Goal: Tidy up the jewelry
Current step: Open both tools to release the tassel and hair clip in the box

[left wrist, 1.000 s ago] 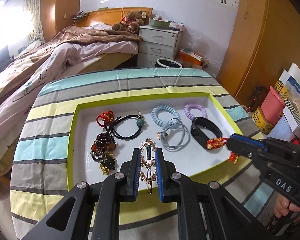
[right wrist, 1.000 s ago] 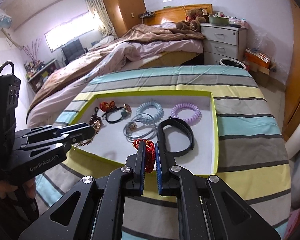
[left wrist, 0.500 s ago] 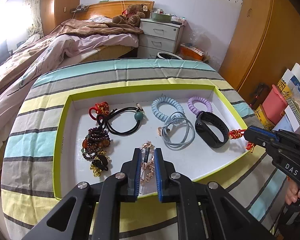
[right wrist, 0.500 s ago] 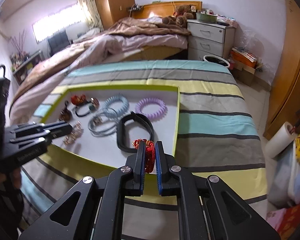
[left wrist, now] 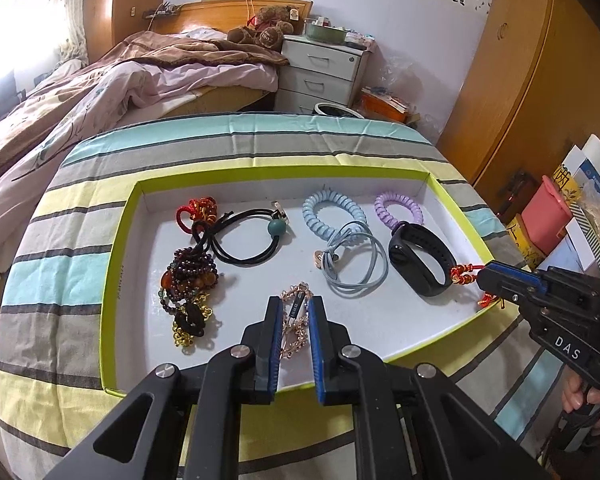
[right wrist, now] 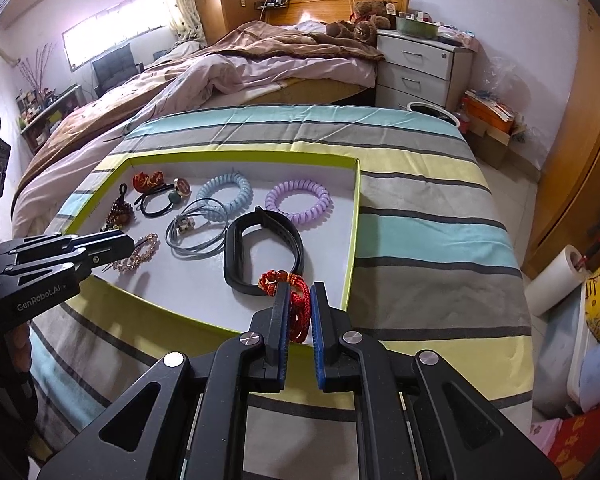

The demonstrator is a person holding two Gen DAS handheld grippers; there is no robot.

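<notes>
Jewelry lies spread inside a shallow white tray with a lime-green rim [left wrist: 112, 268], which sits on a table under a striped cloth [left wrist: 260, 140]. Largest of the pieces is the black fitness band [left wrist: 420, 258] near the tray's right wall, with grey cord loops [left wrist: 356, 264] just beside it. Behind those lie a pale blue spiral hair tie [left wrist: 334, 214] and a lilac spiral hair tie [left wrist: 398, 210]. On the left side are a black elastic with a teal bead [left wrist: 252, 238], a heap of dark red beads [left wrist: 190, 276] and a red knotted cord [left wrist: 198, 210].

Left gripper [left wrist: 294, 316] pinches a rose-gold hair clip [left wrist: 296, 322] with its jaws narrowed, low over the tray's front. Right gripper [right wrist: 300, 304] is closed on a red braided bracelet [right wrist: 298, 306] at the tray's near right corner, touching the black band.
</notes>
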